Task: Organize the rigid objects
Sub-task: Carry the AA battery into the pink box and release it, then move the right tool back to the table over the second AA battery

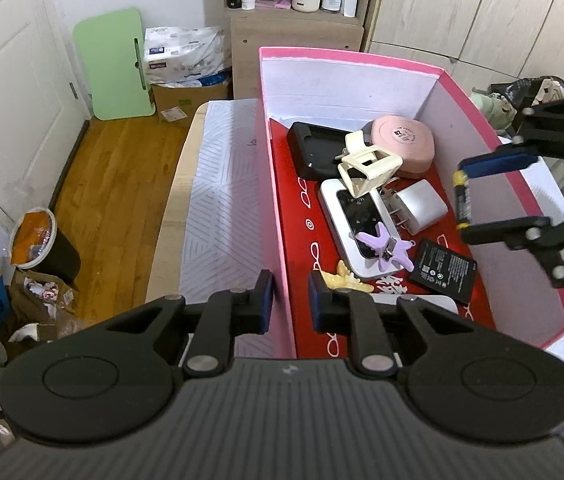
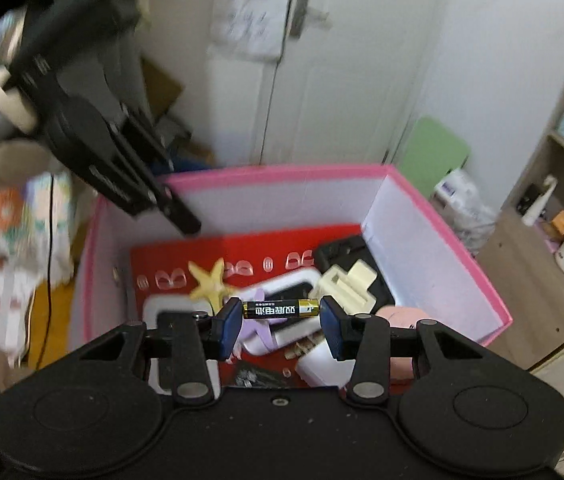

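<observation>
Pink box (image 1: 477, 92), open-topped with white inner walls, sat on a bed with a striped cover (image 1: 222, 184); a red printed sheet (image 1: 293, 208) lined its floor.

Inside, far end: black tray-like case (image 1: 309, 148) beside a round pink case (image 1: 405, 140), with a cream hair clip (image 1: 365, 166) lying across both. Middle: white device with a dark screen (image 1: 351, 220), a purple starfish clip (image 1: 385, 246) resting on it, and a white plug charger (image 1: 421, 204) just beside it. Near end: flat black phone battery (image 1: 441, 270) and a yellow starfish clip (image 1: 345, 278).

Left claw (image 1: 289, 300) straddled the box's near side wall, the jaws close on either side of the wall; whether the pads pressed the wall could not be told.

Right claw (image 2: 280, 322) hung above the box, pinching a black-and-gold AA battery (image 2: 280, 308) end to end between its blue pads (image 2: 230, 326). The battery was clear of everything below.
</observation>
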Demonstrator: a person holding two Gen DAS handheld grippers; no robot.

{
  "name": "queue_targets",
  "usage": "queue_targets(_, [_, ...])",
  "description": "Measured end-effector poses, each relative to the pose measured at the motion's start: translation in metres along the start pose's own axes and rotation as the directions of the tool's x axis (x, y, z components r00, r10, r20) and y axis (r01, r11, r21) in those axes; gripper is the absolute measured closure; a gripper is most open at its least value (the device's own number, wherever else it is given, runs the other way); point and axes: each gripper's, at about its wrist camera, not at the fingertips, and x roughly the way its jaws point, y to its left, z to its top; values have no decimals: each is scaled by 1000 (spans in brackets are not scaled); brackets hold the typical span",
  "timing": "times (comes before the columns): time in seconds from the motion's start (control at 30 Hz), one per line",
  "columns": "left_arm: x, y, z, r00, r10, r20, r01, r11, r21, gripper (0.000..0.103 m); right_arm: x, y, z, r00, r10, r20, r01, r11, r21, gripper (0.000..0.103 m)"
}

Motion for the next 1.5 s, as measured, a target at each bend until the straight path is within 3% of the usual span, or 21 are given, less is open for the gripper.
queue_targets(0.17, [0, 6, 1, 1000, -20, -13, 20, 999, -33, 85, 28, 7, 2, 988, 10, -153, -27, 994, -109, 55])
queue_targets(0.27, [-1, 7, 1, 1000, -20, -13, 20, 999, -41, 85, 36, 11, 0, 986, -7, -166, -19, 989, -149, 55])
queue_targets(0.3, [-1, 6, 1, 1000, -19, -12, 19, 999, -41, 85, 35, 12, 0, 987, -23, -159, -2, 988, -153, 50])
queue_targets(0.4, [-1, 7, 1, 1000, -21, -9, 20, 999, -49, 85, 23, 13, -2, 992, -86, -96, 73, 988, -134, 45])
queue_targets(0.5, [-2, 8, 0, 1000, -24, -6, 23, 998, -57, 85, -5, 8, -9, 995, -103, 13, 104, 994, -19, 39])
queue_targets(0.63, [-3, 6, -1, 1000, -16, -5, 16, 998, -54, 85, -49, -1, -30, 977, -162, 135, 138, 975, 172, 37])
queue_targets(0.83, [-4, 6, -2, 1000, -14, 2, 14, 998, -58, 85, -78, -20, -82, 966, -230, 116, 141, 850, 507, 36])
queue_targets(1.07, [-4, 5, -4, 1000, -10, 11, 11, 998, -65, 85, -67, -12, -135, 944, -308, 119, 181, 784, 594, 36])
queue_targets(1.13, [-4, 5, -4, 1000, -9, 11, 9, 998, -66, 85, -60, -8, -141, 930, -354, 103, 226, 768, 599, 37])
queue_targets(1.2, [-4, 5, -4, 1000, -8, 12, 9, 998, -67, 85, -50, -3, -141, 913, -402, 77, 294, 774, 561, 37])
queue_targets(1.27, [-4, 5, -4, 1000, -10, 13, 11, 997, -72, 85, -39, -2, -140, 909, -411, 72, 316, 790, 526, 37])
queue_targets(1.5, [-4, 6, -4, 1000, -11, 14, 12, 997, -72, 85, -6, -4, -134, 927, -373, 34, 321, 838, 441, 39])
